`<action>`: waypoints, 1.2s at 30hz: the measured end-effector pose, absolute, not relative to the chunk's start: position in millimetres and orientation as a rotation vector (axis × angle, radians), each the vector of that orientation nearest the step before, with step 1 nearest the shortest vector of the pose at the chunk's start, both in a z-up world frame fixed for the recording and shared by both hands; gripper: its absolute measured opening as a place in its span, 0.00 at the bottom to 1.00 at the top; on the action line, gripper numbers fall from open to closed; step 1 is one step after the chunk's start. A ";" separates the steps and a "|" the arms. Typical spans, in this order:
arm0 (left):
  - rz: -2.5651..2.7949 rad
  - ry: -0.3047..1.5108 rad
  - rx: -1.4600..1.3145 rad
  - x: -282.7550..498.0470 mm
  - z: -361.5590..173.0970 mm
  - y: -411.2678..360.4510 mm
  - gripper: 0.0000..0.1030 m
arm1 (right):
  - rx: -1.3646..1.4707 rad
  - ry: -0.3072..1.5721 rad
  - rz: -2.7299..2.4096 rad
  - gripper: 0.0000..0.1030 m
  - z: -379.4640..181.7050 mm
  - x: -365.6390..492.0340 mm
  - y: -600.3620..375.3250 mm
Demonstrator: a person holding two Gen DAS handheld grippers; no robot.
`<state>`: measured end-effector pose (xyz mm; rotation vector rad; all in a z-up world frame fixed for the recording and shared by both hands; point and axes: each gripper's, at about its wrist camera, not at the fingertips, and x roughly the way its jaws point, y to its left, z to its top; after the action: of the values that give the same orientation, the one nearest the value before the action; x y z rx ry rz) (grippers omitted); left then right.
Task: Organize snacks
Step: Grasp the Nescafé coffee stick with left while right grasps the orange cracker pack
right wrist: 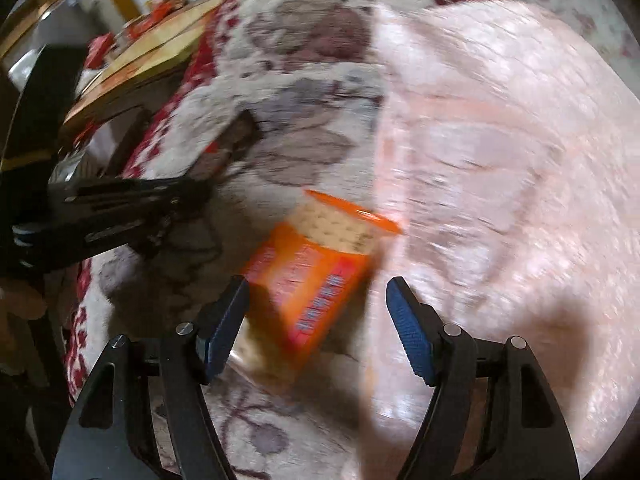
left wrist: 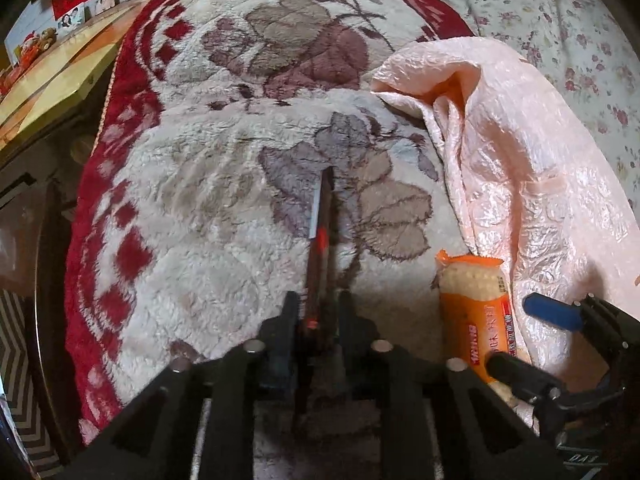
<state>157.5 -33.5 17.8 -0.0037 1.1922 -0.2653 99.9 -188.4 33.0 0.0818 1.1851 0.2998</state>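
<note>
- A fleecy blanket (left wrist: pixel 208 184), cream with dull purple and brown flowers and a dark red patterned border, covered the whole work surface.
- The left gripper (left wrist: pixel 318 300) pointed steeply down at the blanket, its two black fingers nearly together and clenched on a thin, flat dark snack packet (left wrist: pixel 322 216).
- That packet stood edge-on between the fingers and reached away from them over the blanket; it showed a pale strip along one edge and small orange-red marks.
- An orange snack pack (left wrist: pixel 476 300), with pale round pieces showing through a clear window at its far end, lay on the blanket just to the right of the left gripper.
- A crinkled, shiny pale pink plastic bag (left wrist: pixel 520 152) lay along the right side of the orange pack, its mouth gaping at the far end.
- In the right wrist view, which was blurred, the right gripper (right wrist: pixel 316 292) stood released, its blue-padded fingers wide apart.
- The orange pack (right wrist: pixel 316 276) lay tilted between those fingers; neither pad appeared to press on it.
- A floral quilt (left wrist: pixel 560 28) lay beyond the bag.
- A yellow wooden table (left wrist: pixel 52 80) stood at the left, past the blanket's edge.
</note>
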 end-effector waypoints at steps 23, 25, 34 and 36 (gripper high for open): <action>-0.204 1.158 -0.091 131.6 23.6 -11.5 0.20 | 0.097 1.172 0.400 0.54 21.4 84.3 -174.0; -0.191 1.150 -0.107 123.2 27.1 -5.1 0.20 | 0.109 1.169 0.411 0.54 22.5 79.9 -174.4; -0.106 1.116 -0.121 83.4 40.9 22.5 0.20 | 0.091 1.149 0.469 0.51 38.7 59.9 -157.6; -0.099 1.114 -0.129 73.6 42.9 28.3 0.20 | 0.079 1.160 0.478 0.51 37.6 56.0 -152.5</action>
<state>73.6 28.3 42.9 -0.1295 1.1141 -0.0989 56.0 -152.5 37.6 0.0787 1.1603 0.4776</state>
